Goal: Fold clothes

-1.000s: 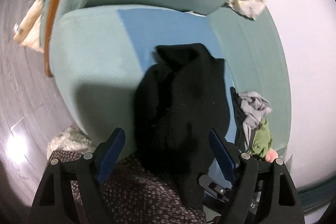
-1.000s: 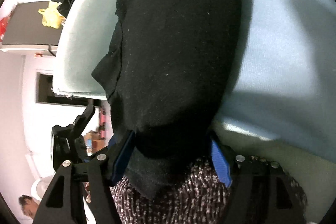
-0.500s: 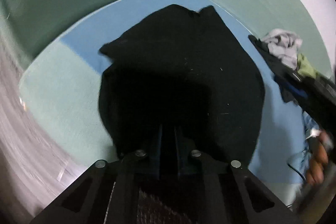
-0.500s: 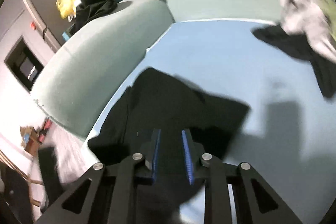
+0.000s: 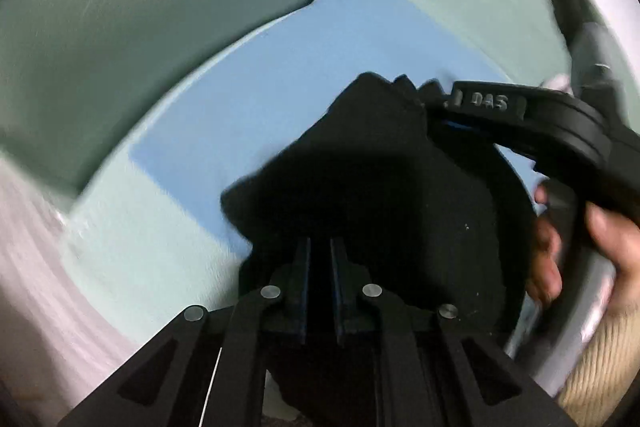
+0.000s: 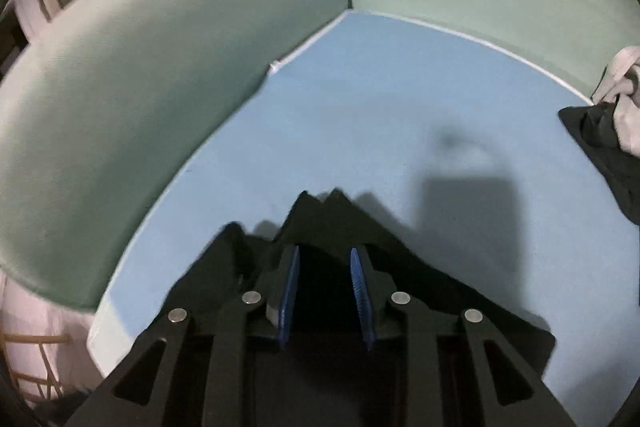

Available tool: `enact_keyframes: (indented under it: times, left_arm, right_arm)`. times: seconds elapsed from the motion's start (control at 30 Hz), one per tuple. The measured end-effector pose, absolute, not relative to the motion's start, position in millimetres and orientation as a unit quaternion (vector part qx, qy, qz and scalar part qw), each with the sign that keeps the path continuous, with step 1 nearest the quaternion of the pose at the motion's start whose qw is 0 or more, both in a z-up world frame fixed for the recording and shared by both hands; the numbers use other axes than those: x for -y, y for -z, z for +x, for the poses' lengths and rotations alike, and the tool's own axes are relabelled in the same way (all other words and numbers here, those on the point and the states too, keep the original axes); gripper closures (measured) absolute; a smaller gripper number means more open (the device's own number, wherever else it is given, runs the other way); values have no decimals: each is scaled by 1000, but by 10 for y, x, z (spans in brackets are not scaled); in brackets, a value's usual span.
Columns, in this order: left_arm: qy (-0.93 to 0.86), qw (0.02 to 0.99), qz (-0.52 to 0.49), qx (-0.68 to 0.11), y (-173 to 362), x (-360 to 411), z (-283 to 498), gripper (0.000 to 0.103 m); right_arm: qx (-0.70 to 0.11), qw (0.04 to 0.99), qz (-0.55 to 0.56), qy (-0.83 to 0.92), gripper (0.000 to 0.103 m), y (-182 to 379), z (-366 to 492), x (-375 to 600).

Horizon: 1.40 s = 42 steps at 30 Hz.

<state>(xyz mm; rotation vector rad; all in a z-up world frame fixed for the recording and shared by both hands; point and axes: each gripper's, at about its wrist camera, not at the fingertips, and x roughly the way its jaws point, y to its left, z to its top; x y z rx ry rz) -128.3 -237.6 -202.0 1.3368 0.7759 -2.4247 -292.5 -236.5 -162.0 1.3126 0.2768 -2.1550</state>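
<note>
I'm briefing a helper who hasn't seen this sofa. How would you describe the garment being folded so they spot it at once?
Find the sage-green sofa with the light blue sheet over its seat. Near the sheet's front edge lies the black garment, with both grippers on it. Unlike the clothes pile at the sheet's right edge, which mixes grey and dark pieces, it is all black and lies alone.

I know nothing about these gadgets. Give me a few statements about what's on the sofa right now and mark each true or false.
1. The black garment lies on a blue sheet. True.
2. The left gripper is spread wide open. False: its jaws are nearly together, pinching the garment.
3. A bare hand holds the right gripper. True.
4. The sofa cushions are red. False: they are pale green.
5. Other clothes sit at the sheet's right edge. True.
</note>
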Motion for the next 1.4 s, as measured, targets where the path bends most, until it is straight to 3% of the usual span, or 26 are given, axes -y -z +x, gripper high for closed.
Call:
enact_keyframes:
  times: [0.23,0.27,0.5,0.63,0.7,0.87,1.07,1.4]
  left_arm:
    - [829,157,477,-247,2062,2301,-1153,93]
    - [828,161,480,-241,2050,2287,-1155,93]
    - [857,129,440,-236,1655,2243,-1029,93]
    - [856,96,464,-207,1676,2056,-1266,93]
    - [834,94,501,-211,1913,2029,-1308,93]
    - [835,101,507,-186,2026,1917,-1179,94]
    - [836,99,509,-180,2011,1870,-1120,94]
    - [848,62,512,-123,1839,1497,-1161,94]
  right_arm:
    - [-113,270,524,800,74,1738,-3252,2602]
    - [-102,275,523,800,68,1739,-3276,2568]
    - [26,331,466,820,68,1305,-2952,1689]
    - [-26,361,497,789,66,1396,-2749,1522]
    - [-69,346,505,788,70,1531,-2691,1548]
    - [-49,297,518,800,73,1745,-2796,1626]
    - [-114,257,497,821,73,1792,-2840,1953]
    - [-94,249,471,841,66,1289,-2673,1336]
